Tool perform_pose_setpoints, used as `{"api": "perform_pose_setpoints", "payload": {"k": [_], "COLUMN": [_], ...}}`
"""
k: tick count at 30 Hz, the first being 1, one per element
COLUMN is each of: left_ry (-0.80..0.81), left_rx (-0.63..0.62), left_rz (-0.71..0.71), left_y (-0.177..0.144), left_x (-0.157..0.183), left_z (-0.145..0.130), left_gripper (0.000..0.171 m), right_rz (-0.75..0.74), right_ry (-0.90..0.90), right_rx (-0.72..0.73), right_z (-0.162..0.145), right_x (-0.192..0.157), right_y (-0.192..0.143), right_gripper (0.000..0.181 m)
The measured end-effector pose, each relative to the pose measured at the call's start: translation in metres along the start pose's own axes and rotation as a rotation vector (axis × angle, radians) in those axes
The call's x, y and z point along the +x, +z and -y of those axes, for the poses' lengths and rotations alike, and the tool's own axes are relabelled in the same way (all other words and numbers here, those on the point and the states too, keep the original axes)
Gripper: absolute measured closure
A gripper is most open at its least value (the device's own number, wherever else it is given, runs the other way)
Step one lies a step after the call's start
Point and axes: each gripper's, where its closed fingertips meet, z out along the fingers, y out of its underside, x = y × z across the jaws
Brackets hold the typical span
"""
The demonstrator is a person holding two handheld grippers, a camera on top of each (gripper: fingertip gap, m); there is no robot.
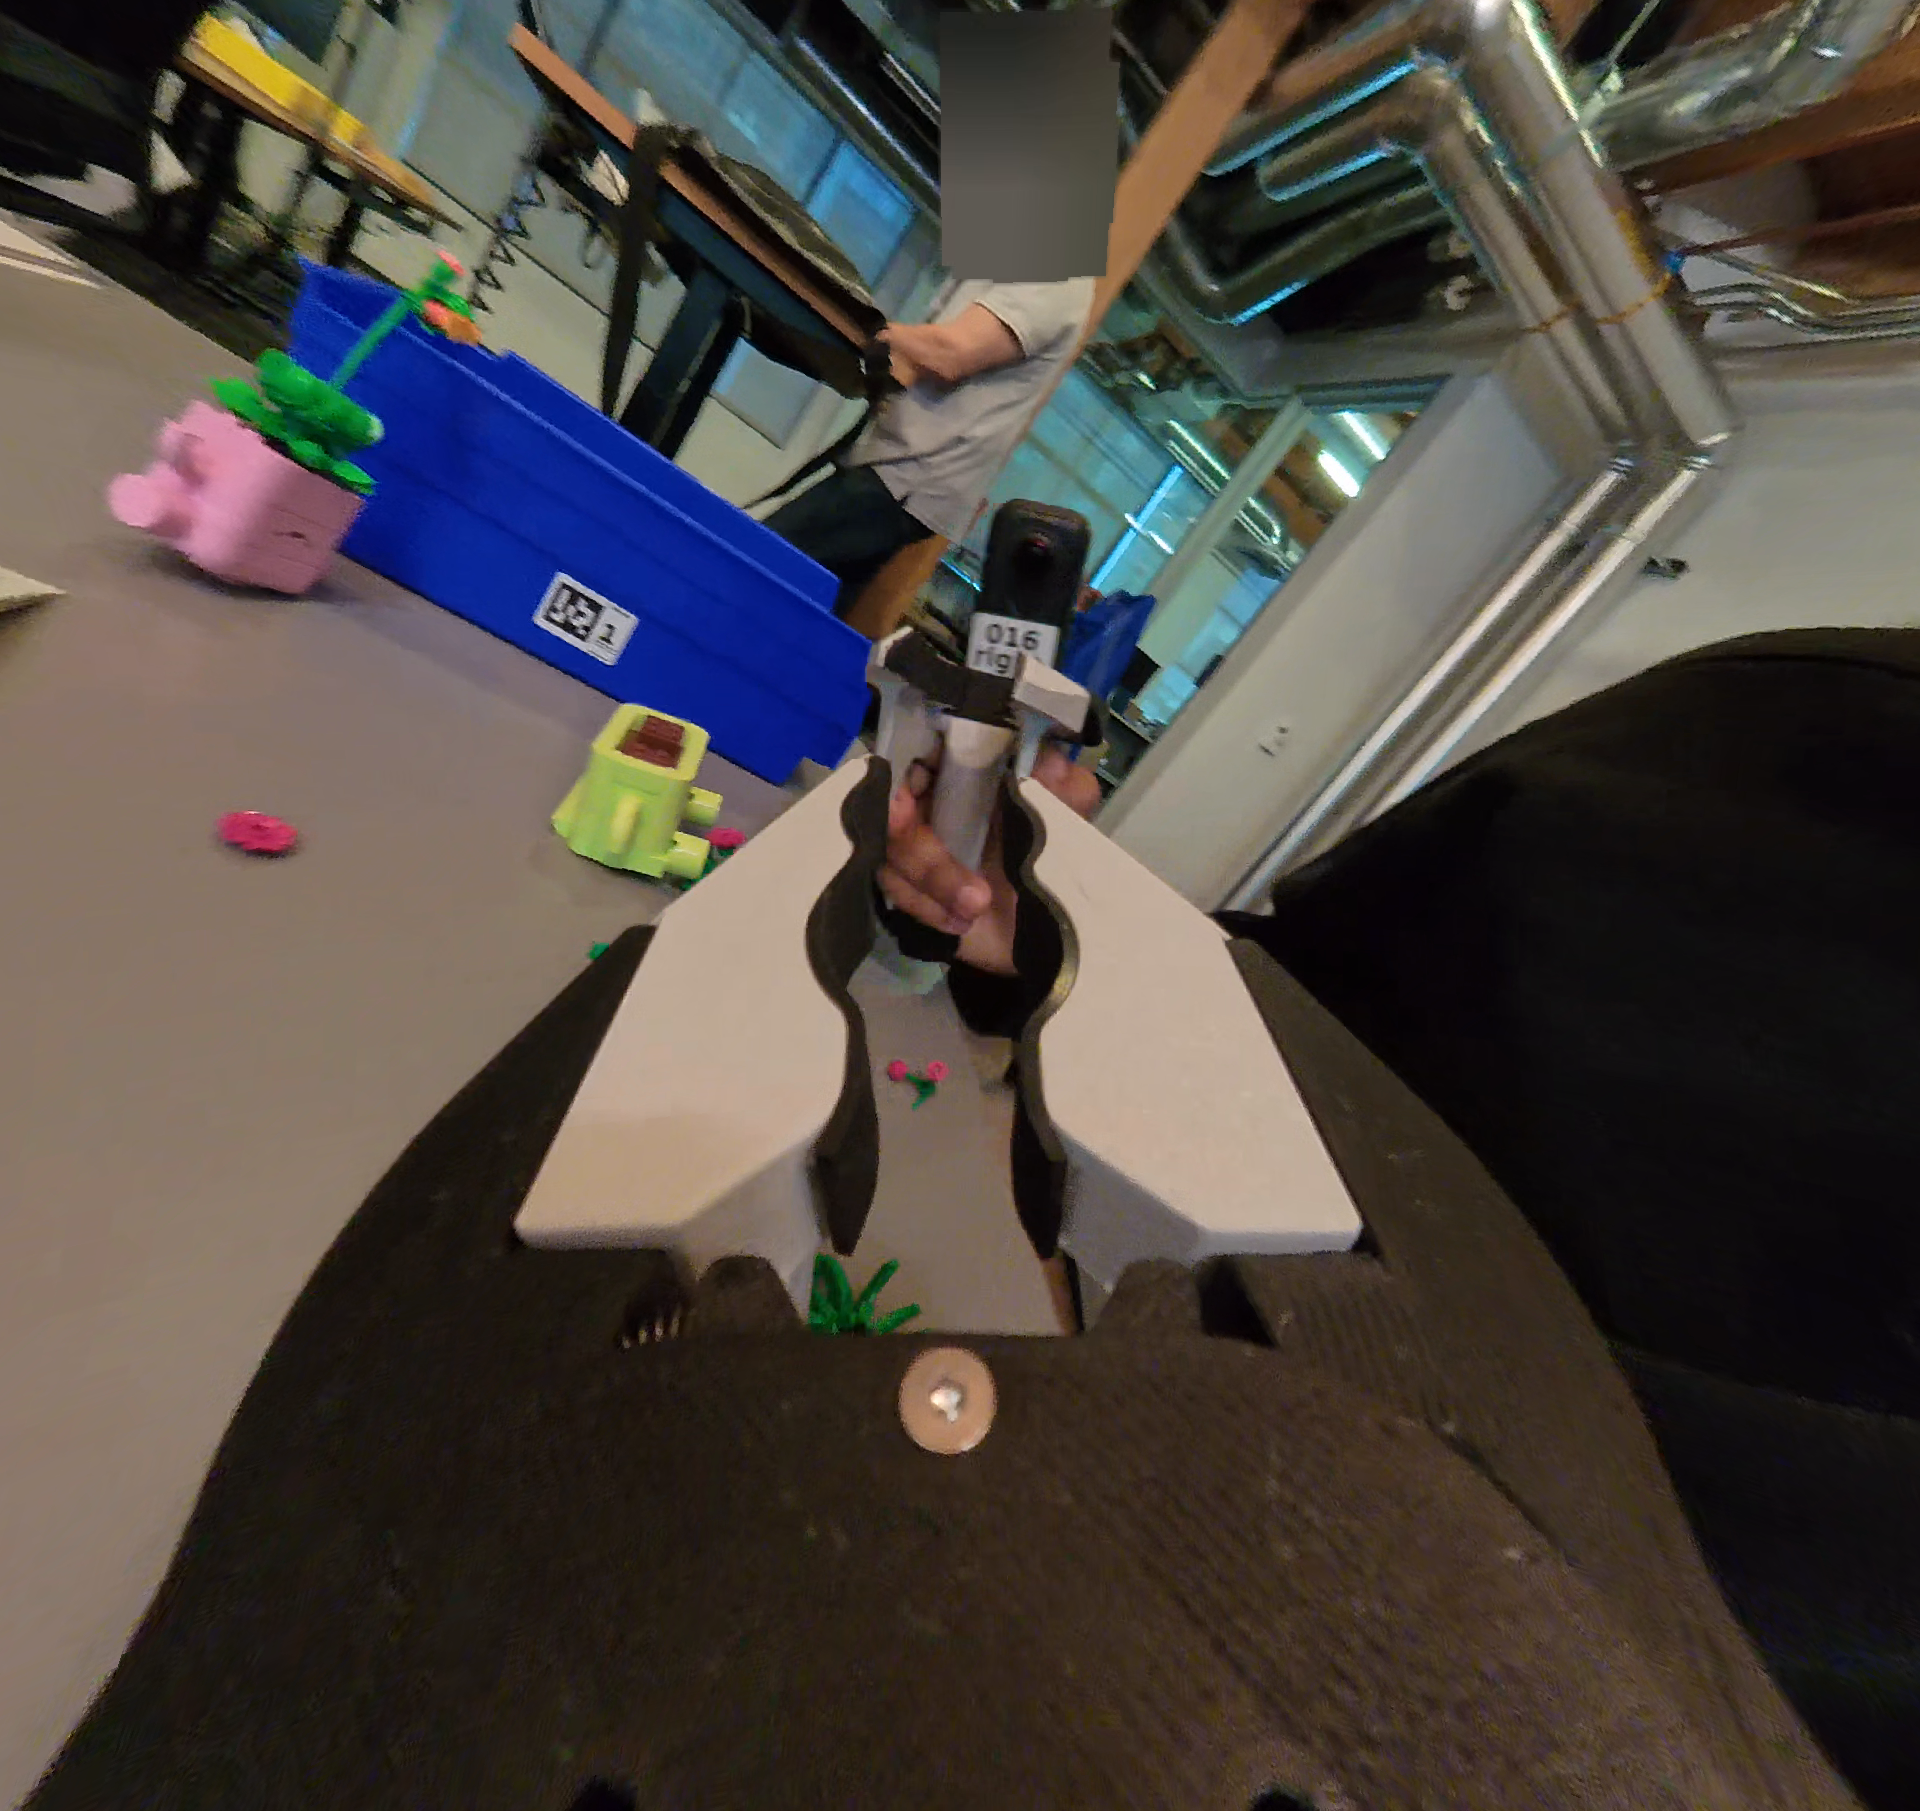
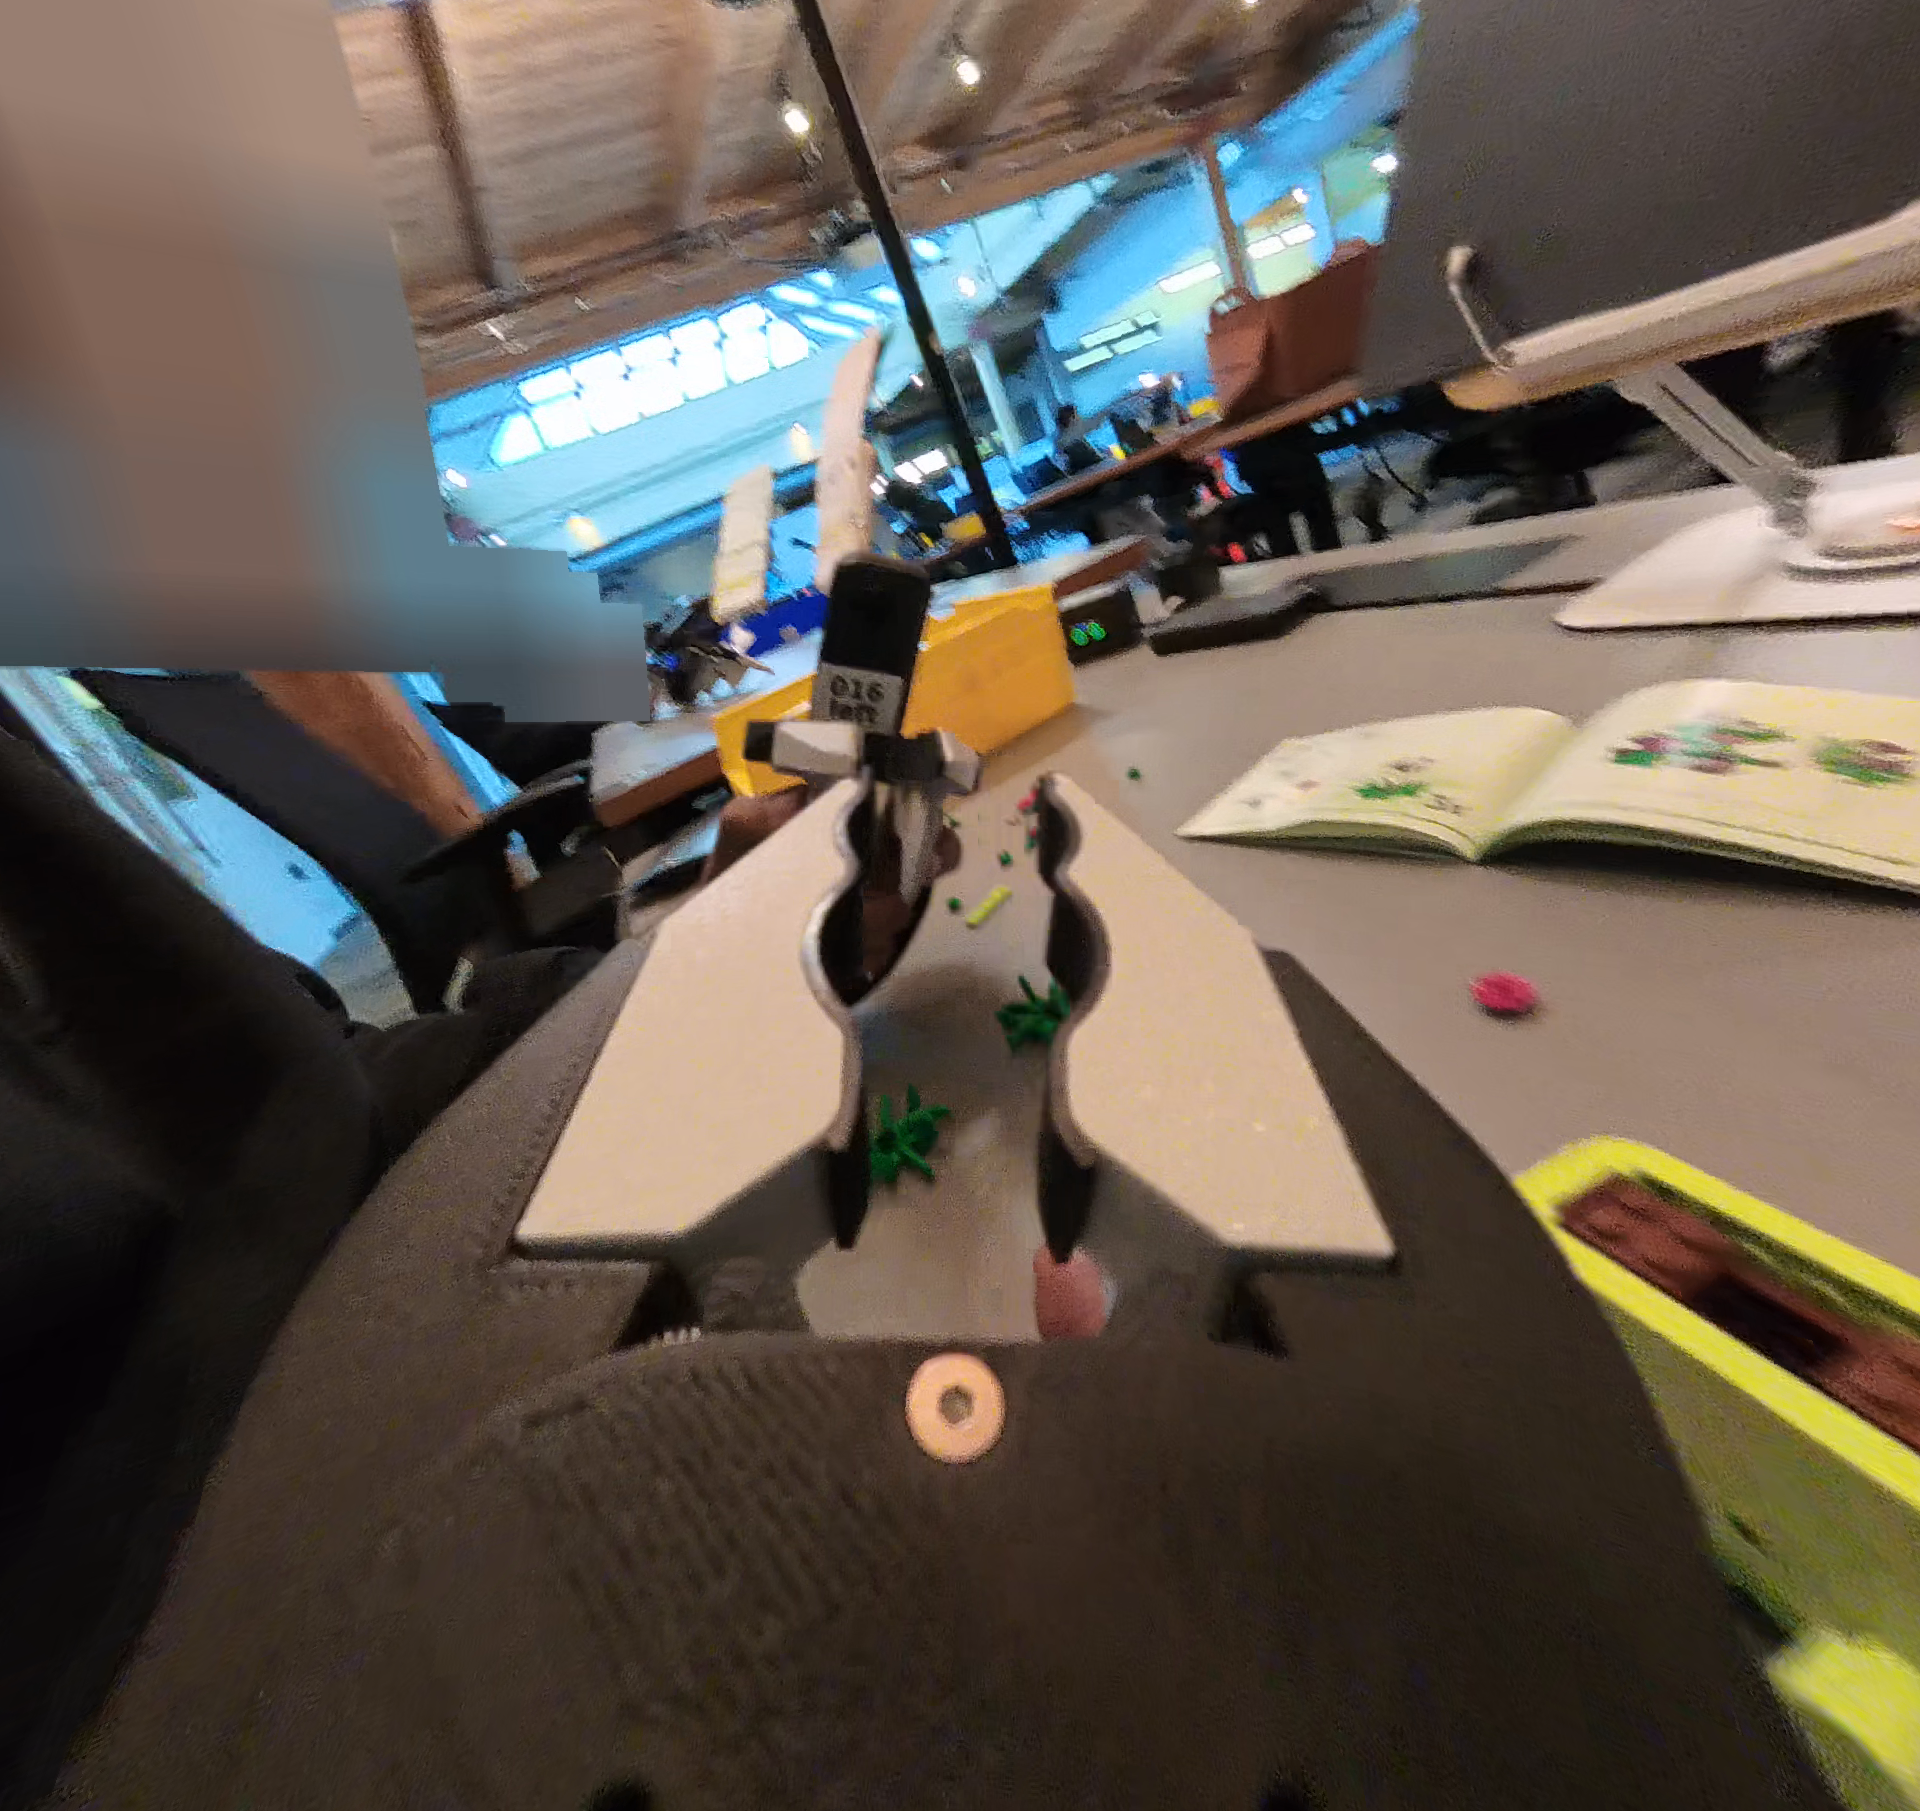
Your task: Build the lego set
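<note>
My left gripper [image 1: 951,785] is open and holds nothing; it hovers low over the grey table [image 1: 260,1086]. My right gripper [image 2: 951,790] is open and holds nothing. The two face each other: the right one shows in the left wrist view [image 1: 971,712], held by a hand, and the left one shows in the right wrist view [image 2: 868,748]. A lime green pot with a brown top [image 1: 634,795] stands left of my left fingers and also shows in the right wrist view [image 2: 1745,1366]. A pink pot with a green plant [image 1: 249,504] stands farther left. Green leaf pieces [image 2: 904,1138] lie under my right fingers.
A blue bin [image 1: 582,525] stands behind the pots. A magenta flower piece [image 1: 258,831] and a small pink flower sprig [image 1: 916,1075] lie on the table. An open instruction booklet [image 2: 1558,785], a yellow bin [image 2: 977,681] and a lime bar [image 2: 987,907] lie beyond. A person stands behind.
</note>
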Motion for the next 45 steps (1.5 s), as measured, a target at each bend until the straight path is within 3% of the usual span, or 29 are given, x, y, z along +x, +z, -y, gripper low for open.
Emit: {"api": "perform_pose_setpoints", "payload": {"k": [2, 6, 12, 15, 18, 25, 28, 31, 37, 41, 45], "left_ry": [0.001, -0.013, -0.009, -0.002, -0.001, 0.011, 0.011, 0.009, -0.098, -0.055, -0.083], "left_rx": [0.045, 0.097, 0.096, 0.085, 0.078, 0.055, 0.049, 0.060, 0.053, 0.058, 0.105], "left_rz": [0.012, 0.010, 0.024, 0.028, 0.026, -0.003, 0.003, 0.010, -0.052, -0.114, -0.221], "left_y": [-0.005, -0.010, -0.011, -0.009, -0.009, -0.005, -0.005, -0.005, -0.002, 0.008, 0.018], "left_x": [-0.002, -0.003, -0.005, -0.005, -0.004, 0.002, 0.001, 0.000, -0.001, 0.016, 0.035], "left_z": [0.007, 0.015, 0.015, 0.013, 0.012, 0.009, 0.008, 0.010, 0.005, 0.006, 0.011], "left_gripper": [0.154, 0.154, 0.153, 0.153, 0.153, 0.152, 0.152, 0.152, 0.145, 0.144, 0.145], "right_rz": [-0.064, -0.166, -0.097, -0.072, -0.060, -0.057, -0.056, -0.057, 0.004, 0.106, 0.130], "right_ry": [-0.035, -0.182, -0.337, -0.371, -0.369, -0.331, -0.315, -0.278, -0.070, 0.048, 0.036], "right_rx": [-0.094, -0.419, -0.865, -0.919, -0.938, -0.946, -0.902, -0.737, -0.178, 0.194, 0.195], "right_z": [-0.006, -0.053, -0.127, -0.136, -0.138, -0.141, -0.135, -0.107, -0.014, 0.039, 0.034], "right_x": [0.002, 0.001, -0.020, -0.022, -0.020, -0.018, -0.020, -0.023, -0.033, -0.038, -0.040], "right_y": [-0.012, -0.048, -0.069, -0.068, -0.068, -0.070, -0.064, -0.044, 0.012, 0.031, 0.050], "right_gripper": [0.143, 0.148, 0.160, 0.163, 0.177, 0.172, 0.176, 0.176, 0.177, 0.177, 0.177]}}
